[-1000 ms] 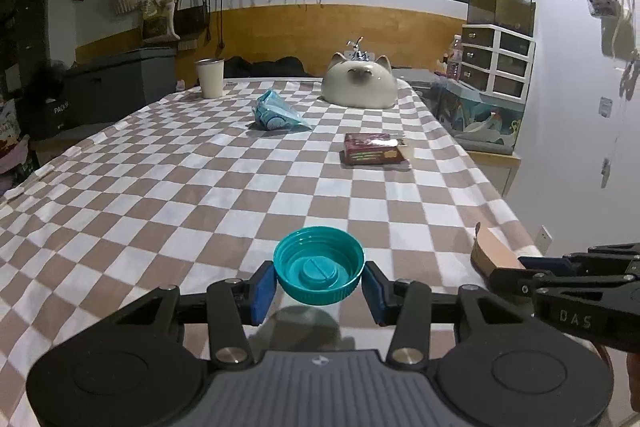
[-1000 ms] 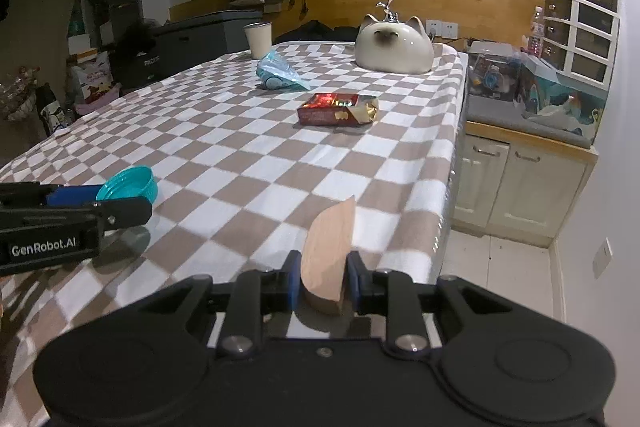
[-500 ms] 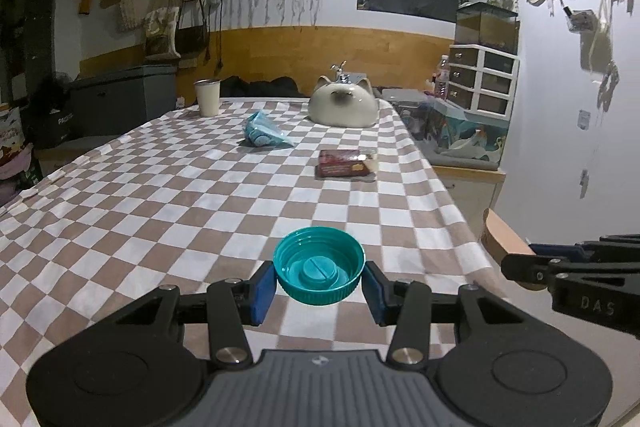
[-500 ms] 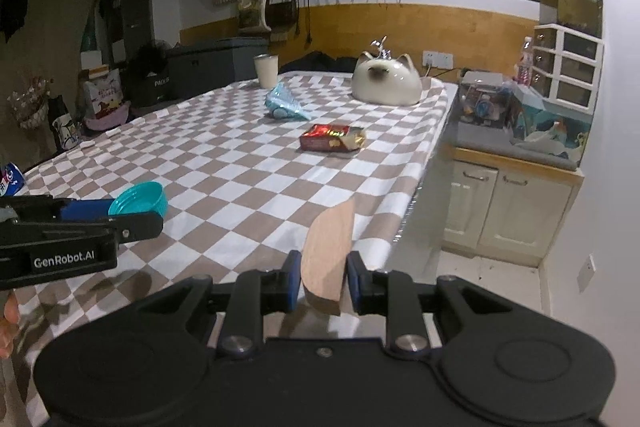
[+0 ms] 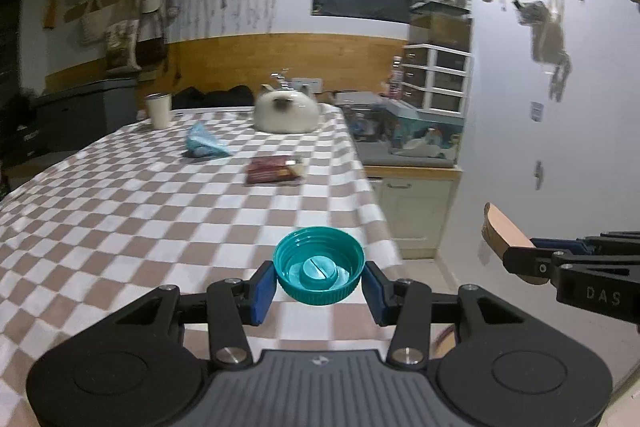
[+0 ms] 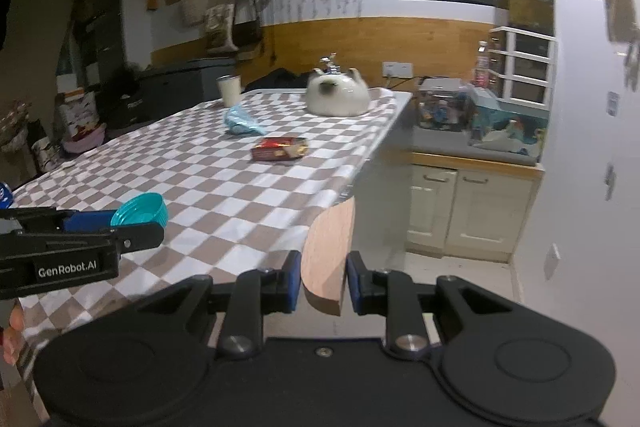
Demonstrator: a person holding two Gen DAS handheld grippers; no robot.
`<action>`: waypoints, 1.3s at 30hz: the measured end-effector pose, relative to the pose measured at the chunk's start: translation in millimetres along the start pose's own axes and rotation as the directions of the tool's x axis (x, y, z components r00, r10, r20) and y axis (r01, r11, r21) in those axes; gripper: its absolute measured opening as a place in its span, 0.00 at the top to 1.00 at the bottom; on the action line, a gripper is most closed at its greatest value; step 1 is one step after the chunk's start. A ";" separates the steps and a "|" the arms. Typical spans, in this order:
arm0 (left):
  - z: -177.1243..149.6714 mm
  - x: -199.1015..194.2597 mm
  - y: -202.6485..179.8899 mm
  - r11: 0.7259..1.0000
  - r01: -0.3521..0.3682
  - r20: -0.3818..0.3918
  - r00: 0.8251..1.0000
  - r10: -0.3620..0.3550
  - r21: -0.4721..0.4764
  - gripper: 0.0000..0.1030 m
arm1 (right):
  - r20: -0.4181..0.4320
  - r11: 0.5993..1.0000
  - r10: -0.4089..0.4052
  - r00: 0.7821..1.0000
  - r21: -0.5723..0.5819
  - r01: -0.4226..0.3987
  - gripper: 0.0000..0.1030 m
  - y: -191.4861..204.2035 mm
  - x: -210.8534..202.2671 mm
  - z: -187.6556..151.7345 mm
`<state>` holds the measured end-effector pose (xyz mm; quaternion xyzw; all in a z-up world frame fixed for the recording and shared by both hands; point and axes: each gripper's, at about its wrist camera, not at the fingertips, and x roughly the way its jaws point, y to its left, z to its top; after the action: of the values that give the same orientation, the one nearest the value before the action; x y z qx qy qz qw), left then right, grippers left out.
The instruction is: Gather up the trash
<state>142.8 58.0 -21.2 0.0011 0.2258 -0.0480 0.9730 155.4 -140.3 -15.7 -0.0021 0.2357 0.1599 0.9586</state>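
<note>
While I hold both grippers up over the near end of the bench (image 5: 120, 211), each carries a piece of trash. The left gripper (image 5: 319, 285) has its jaws clamped on a teal bottle cap (image 5: 319, 271), open side up, its blue pads pressing the rim at 9 and 3 o'clock. In the right wrist view that cap (image 6: 140, 209) shows at 9 o'clock, lifted clear of the checked cloth. The right gripper (image 6: 320, 281) has its jaws pinched narrow on a tan cardboard scrap (image 6: 329, 251), standing on edge past the bench corner. More trash lies on the bench toward 12 o'clock: a red snack wrapper (image 5: 274, 169) and, beyond it toward 11, a crumpled blue bag (image 5: 204, 146). A cat-shaped ceramic piece (image 5: 286, 111) and a pale cup (image 5: 159, 110) stand at the far end.
</note>
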 end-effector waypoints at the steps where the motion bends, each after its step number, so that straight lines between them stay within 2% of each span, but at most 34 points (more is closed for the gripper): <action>1: 0.0 0.9 -7.0 1.000 0.012 -0.001 1.000 -0.012 0.007 0.54 | 0.001 1.000 -0.009 1.000 0.006 0.009 0.76 -5.6 -3.1 -1.5; 12: -7.2 19.4 -80.0 0.990 0.124 -0.036 0.992 -0.122 0.064 0.54 | -0.018 0.989 -0.116 0.993 0.091 0.117 0.76 -76.0 -30.5 -28.9; 25: -37.6 58.4 -142.5 0.972 0.220 -0.155 0.966 -0.205 0.085 0.54 | -0.103 0.966 -0.183 0.978 0.167 0.198 0.76 -136.9 -32.9 -75.1; 33: -56.6 88.7 -168.9 0.964 0.252 -0.239 0.944 -0.226 0.085 0.54 | -0.182 0.954 -0.185 0.966 0.203 0.222 0.76 -162.0 -17.3 -106.4; 39: -72.4 120.4 -182.1 0.961 0.265 -0.319 0.920 -0.229 0.075 0.54 | -0.253 0.944 -0.175 0.952 0.232 0.235 0.76 -179.3 2.5 -129.4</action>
<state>201.4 -132.7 -135.6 0.0368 0.3698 -0.1828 0.9102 154.3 -319.9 -144.6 0.0802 0.3620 0.0253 0.9284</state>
